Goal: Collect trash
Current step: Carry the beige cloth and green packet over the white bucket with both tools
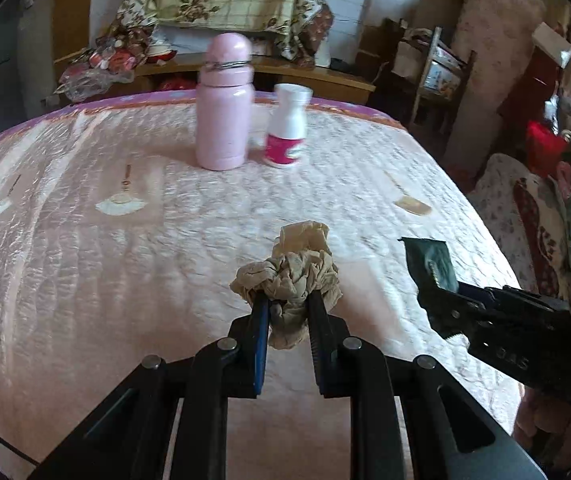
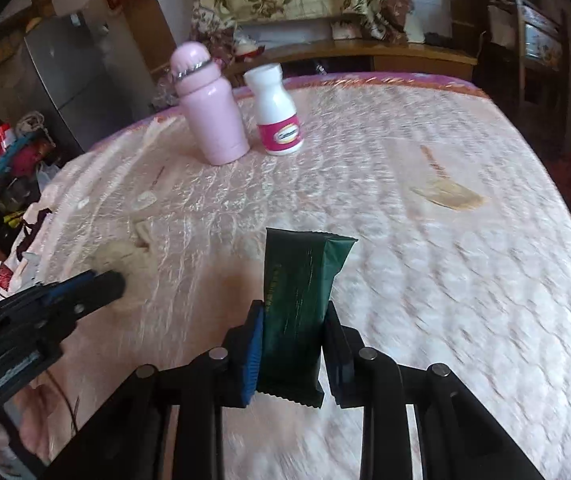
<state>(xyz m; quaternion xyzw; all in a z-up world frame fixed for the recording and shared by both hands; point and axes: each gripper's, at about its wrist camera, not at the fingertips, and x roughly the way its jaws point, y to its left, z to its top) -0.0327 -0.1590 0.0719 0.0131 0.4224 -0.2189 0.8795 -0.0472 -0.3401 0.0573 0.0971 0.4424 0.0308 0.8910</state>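
Left tongs (image 1: 287,304) clenched on crumpled tissue (image 1: 291,272); right tongs (image 2: 293,320) grip green wrapper (image 2: 299,308) (both probably clear of the bed (image 1: 125,240)), ready for binning.

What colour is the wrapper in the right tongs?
Dark green, with a crimped edge; the wrapper shows best in the right wrist view.

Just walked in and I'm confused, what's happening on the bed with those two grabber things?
A person is clearing trash off the pink bedspread, with a hand-held gripper in each hand. The left hand-held gripper is shut on a crumpled beige wad, and the right hand-held gripper is shut on a dark green wrapper. A pink bottle and a white bottle stand untouched farther back.
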